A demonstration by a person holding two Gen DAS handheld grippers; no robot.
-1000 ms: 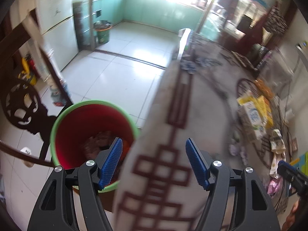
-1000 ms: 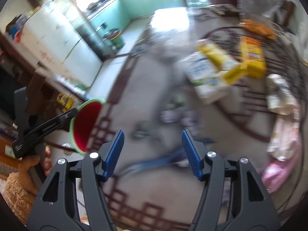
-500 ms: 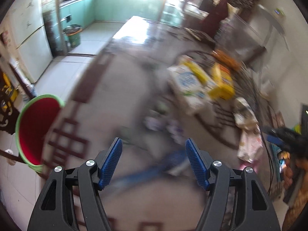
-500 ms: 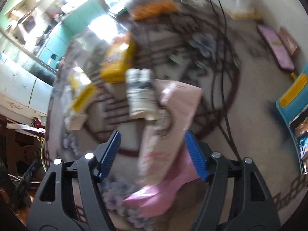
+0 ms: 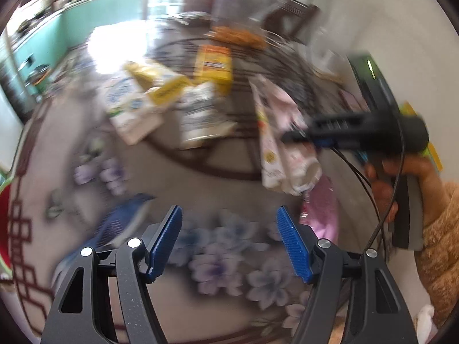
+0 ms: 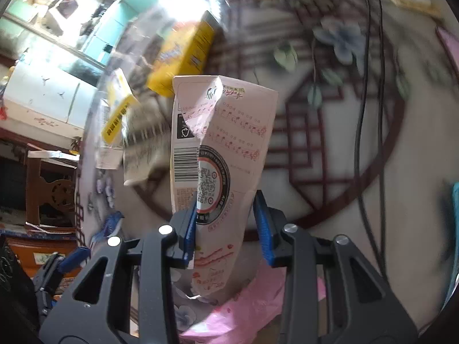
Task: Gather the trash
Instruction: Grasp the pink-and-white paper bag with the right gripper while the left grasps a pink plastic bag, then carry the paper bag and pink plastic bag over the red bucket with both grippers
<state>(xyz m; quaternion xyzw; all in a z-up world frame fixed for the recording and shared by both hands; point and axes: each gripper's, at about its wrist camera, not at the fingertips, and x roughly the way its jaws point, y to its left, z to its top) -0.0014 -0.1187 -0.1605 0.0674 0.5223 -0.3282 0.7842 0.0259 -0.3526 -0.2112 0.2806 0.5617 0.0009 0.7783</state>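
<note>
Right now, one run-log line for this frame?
stage: picking trash | right gripper: closing around crumpled pink-and-white printed wrapper | left gripper: open, empty, over floral tablecloth | red bin: table's left edge

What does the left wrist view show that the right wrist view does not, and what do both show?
Only the left wrist view shows the open, empty left gripper, the person's hand on the right tool, and the red bin's rim.

Only the right wrist view shows the right gripper with its jaws closing around the pink carton, plus the barcode on it.

Both show that carton, the yellow box and the patterned tablecloth.
</note>
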